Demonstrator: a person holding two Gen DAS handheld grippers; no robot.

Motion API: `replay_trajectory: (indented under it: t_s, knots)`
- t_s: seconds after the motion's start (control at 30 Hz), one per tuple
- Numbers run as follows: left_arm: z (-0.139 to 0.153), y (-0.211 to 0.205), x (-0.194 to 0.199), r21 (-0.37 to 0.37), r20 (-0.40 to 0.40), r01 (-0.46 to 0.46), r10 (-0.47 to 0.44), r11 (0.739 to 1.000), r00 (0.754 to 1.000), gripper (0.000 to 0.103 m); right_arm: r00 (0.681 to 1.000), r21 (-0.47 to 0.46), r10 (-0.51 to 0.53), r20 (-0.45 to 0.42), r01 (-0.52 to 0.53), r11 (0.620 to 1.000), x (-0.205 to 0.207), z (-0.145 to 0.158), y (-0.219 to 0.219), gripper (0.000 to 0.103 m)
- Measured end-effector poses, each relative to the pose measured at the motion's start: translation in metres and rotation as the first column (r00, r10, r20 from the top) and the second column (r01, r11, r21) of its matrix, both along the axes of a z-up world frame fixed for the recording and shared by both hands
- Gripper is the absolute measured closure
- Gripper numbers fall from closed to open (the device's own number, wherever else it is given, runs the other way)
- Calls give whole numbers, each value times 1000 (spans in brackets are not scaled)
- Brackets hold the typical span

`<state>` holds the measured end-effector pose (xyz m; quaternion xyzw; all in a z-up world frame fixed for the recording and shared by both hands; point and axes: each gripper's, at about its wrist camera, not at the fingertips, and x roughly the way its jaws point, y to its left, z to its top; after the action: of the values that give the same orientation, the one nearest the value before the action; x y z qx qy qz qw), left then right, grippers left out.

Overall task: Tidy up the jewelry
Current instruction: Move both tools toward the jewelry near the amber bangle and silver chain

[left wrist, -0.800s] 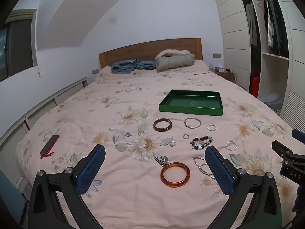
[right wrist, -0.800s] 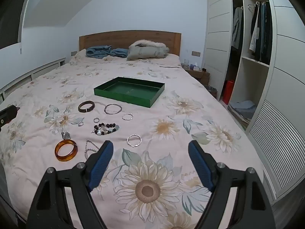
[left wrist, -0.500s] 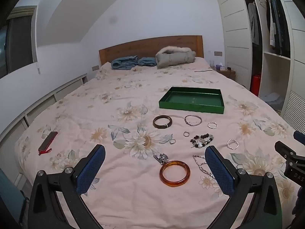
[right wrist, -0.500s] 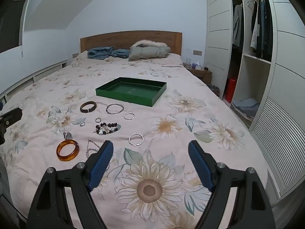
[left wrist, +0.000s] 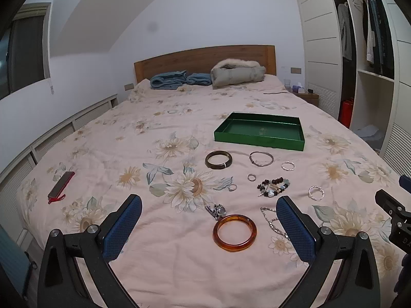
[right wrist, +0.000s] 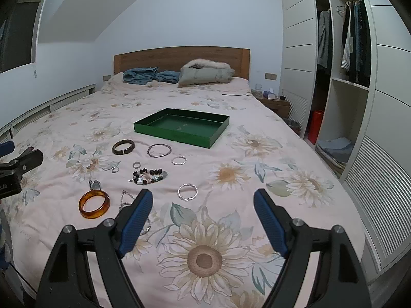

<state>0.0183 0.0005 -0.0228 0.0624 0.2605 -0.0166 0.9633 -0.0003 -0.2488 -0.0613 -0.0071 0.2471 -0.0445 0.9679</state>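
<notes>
Nothing picked up yet: both my left gripper (left wrist: pixel 209 220) and right gripper (right wrist: pixel 203 211) hover with jaws apart and empty, jewelry strewn just before the green tray (left wrist: pixel 259 138), so next I'd close on the amber bangle (left wrist: pixel 234 232)

White walls, wooden headboard (right wrist: pixel 179 57), floral bedspread (right wrist: pixel 231 174), open wardrobe (right wrist: pixel 341 77) right.
</notes>
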Motion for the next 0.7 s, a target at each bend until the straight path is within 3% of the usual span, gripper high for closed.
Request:
replay_trajectory:
  t_s: [0.3,0.7]
  knots:
    - [-5,4,3,-1,9,-10,10,1000,1000,0,1000,16,20,18,-20,1000,3,-4,2,23]
    - [-16,7,15,-13,-40,25,-26,1000,999,0,999,29,52,-1,-52,998,8,-14,5,23]
